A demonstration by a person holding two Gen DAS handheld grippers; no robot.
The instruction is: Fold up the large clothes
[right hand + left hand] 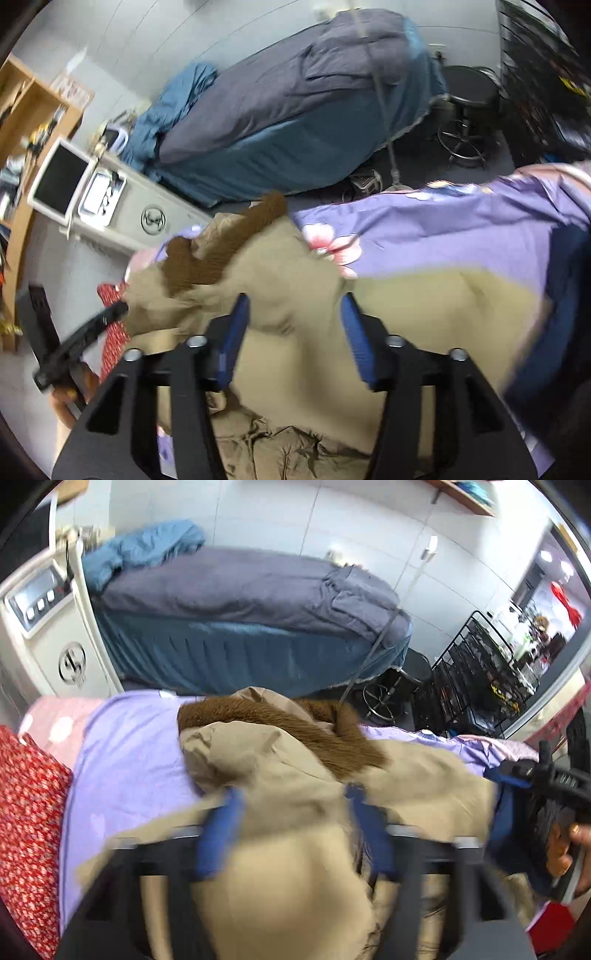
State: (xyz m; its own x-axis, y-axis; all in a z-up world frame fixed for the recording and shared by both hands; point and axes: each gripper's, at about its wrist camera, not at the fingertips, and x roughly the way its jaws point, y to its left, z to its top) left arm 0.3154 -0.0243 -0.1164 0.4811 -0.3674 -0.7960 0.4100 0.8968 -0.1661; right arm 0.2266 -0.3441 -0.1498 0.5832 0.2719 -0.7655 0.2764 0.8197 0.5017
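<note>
The bed (122, 760) has a purple sheet, and a big tan coat (295, 775) with a brown fur collar (280, 716) lies on it. Both grippers tip down over the coat. The left gripper (293, 834) and right gripper (295, 339) have their fingers spread, pinching nothing.

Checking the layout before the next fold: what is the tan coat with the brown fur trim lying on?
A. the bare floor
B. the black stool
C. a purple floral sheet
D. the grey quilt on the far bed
C: the tan coat with its brown fur trim is spread over the purple floral sheet, apart from the far bed's grey quilt.
</note>
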